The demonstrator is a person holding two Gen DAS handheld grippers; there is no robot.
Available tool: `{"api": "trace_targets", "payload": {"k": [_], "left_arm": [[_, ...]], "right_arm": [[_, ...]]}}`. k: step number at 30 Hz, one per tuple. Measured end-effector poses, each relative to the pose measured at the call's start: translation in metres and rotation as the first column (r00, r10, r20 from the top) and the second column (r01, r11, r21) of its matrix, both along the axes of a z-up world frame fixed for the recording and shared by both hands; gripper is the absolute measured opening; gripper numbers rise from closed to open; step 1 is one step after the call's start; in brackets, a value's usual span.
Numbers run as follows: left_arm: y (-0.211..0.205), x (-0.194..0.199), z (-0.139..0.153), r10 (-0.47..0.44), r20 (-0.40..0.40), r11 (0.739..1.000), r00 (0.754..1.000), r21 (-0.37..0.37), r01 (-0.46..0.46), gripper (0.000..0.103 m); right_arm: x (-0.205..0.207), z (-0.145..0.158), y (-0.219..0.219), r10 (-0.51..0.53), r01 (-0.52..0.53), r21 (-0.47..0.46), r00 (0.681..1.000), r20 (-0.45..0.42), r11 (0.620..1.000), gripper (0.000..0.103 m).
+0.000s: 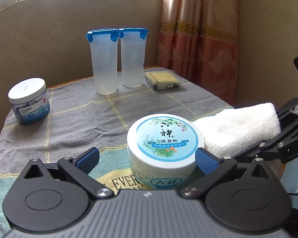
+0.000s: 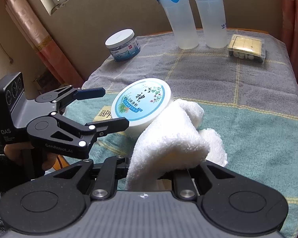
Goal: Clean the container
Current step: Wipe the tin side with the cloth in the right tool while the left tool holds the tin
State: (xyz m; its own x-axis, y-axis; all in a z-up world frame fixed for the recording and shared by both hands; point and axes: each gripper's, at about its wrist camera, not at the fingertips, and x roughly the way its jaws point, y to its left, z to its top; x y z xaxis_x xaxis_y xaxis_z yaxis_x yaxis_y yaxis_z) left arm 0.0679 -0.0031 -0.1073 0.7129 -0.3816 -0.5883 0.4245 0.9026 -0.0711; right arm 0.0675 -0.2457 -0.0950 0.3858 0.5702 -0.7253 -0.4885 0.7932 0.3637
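Note:
A round white tub point(image 1: 164, 138) with a blue flowered label on its lid rests on the cloth-covered table point(image 1: 79, 119). My left gripper point(image 1: 147, 150) is open around it. The right blue pad point(image 1: 205, 161) is against the tub's side and the left pad point(image 1: 88, 158) stands well clear. A folded white towel point(image 2: 168, 138) is clamped in my right gripper point(image 2: 161, 158) and hides its fingertips. The towel point(image 1: 238, 129) lies against the tub point(image 2: 143, 101) on its right side. The right wrist view shows the left gripper point(image 2: 116, 107) straddling the tub, with a hand on its handle.
Two tall clear tumblers point(image 1: 104, 63) point(image 1: 133, 59) with blue clip lids stand at the back. A white-lidded jar point(image 1: 29, 101) sits far left and a clear box of small pieces point(image 1: 162, 80) back right. Curtain point(image 1: 198, 39) and wall close behind; table edges drop off left and right.

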Motion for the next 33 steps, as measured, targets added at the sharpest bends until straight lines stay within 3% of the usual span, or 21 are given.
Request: {"api": "trace_targets", "payload": {"k": [17,33], "left_arm": [[0.001,0.006,-0.001,-0.010,-0.020,1.000,1.000,-0.018,0.010,0.103],[-0.002,0.000,0.001,0.003,0.000,1.000,1.000,0.004,-0.003,0.103]], "right_arm": [[0.060,0.010,-0.024,-0.088,0.085,0.071,0.995,0.044,0.994,0.021],[0.018,-0.007,-0.013,-0.024,0.025,0.053,1.000,-0.020,0.998,0.021]]}}
